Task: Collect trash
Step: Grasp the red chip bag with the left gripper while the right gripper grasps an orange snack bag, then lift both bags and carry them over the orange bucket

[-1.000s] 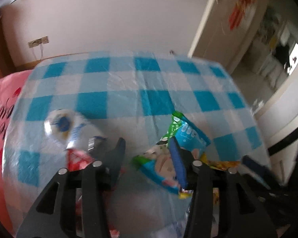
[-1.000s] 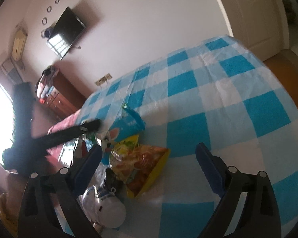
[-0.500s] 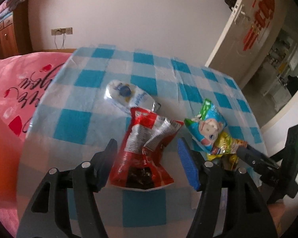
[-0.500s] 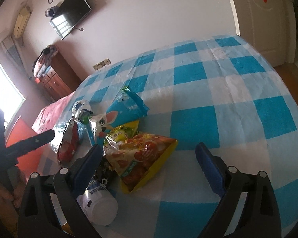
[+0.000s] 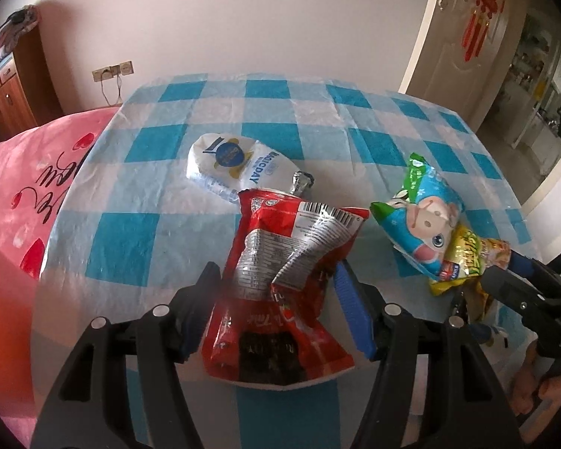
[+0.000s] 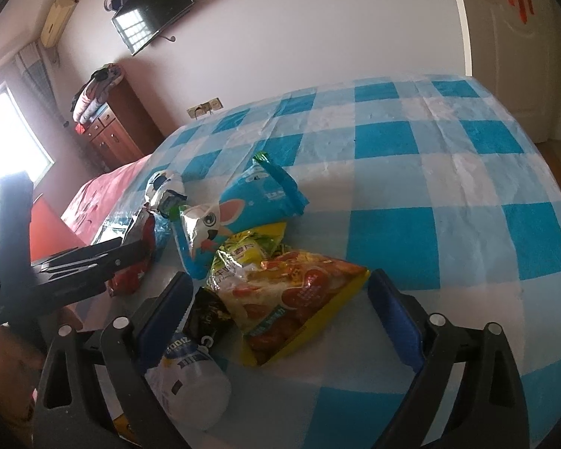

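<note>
Left gripper (image 5: 276, 288): jaws half apart, now astride the red snack bag (image 5: 280, 280), which a second ago lay off to its left; pads not pressing. Right gripper (image 6: 276, 307): wide, closing around the orange-yellow chip bag (image 6: 299, 299). Both pickups look imminent.

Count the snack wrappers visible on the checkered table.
At least 6: red, white, blue cartoon, green-yellow, orange, white one nearest; a dark piece may be another.
</note>
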The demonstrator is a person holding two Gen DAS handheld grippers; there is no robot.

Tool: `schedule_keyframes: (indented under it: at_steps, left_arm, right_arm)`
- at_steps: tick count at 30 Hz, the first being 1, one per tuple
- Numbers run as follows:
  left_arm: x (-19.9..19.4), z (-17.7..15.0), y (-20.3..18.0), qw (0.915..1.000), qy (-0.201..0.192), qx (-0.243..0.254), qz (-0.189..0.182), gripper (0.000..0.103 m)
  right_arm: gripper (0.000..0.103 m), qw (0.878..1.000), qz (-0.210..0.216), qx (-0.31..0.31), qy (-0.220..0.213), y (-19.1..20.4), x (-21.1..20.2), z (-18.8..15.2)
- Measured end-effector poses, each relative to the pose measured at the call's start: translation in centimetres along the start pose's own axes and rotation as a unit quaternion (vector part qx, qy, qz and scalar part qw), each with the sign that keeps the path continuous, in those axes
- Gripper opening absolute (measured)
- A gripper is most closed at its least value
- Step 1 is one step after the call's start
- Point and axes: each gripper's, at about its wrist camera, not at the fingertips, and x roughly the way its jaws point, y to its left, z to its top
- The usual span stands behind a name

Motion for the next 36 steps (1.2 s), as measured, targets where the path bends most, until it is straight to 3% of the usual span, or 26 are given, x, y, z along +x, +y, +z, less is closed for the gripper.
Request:
schedule_keyframes:
  at_steps: [5,11,18,20,36]
  left_arm:
    - [0.8,0.0,-0.1,1.0000,0.006,-0.005,0.002,0.064]
    - [1.1,0.1,-1.0,0.9996,0.000,0.016,0.023,0.063]
    - [0.8,-0.3,-1.1,0.9996,-0.012,0.003,0.027,0.057]
    - [0.6,-0.5,-1.1,0.9996,-0.015,-0.001,0.026,0.054]
    - [-1.3,-2.1,0.1,0.9995,-0.025,-0.019,-0.008,0.047]
  right_arm:
    - [0.072,1.000,0.007,-0.003,0.002,0.0,0.3,0.1]
    - [0.063,1.000,0.011,-0.006,0.005,0.0,0.4,0.2]
    - [0.057,1.000,0.014,-0.007,0.003,0.1,0.3,0.2]
    - [0.049,1.000,0.019,-0.008,0.002,0.2,0.2,0.1]
    - [0.043,0.998,0.051,0.022,-0.036,-0.9,-1.3,0.2]
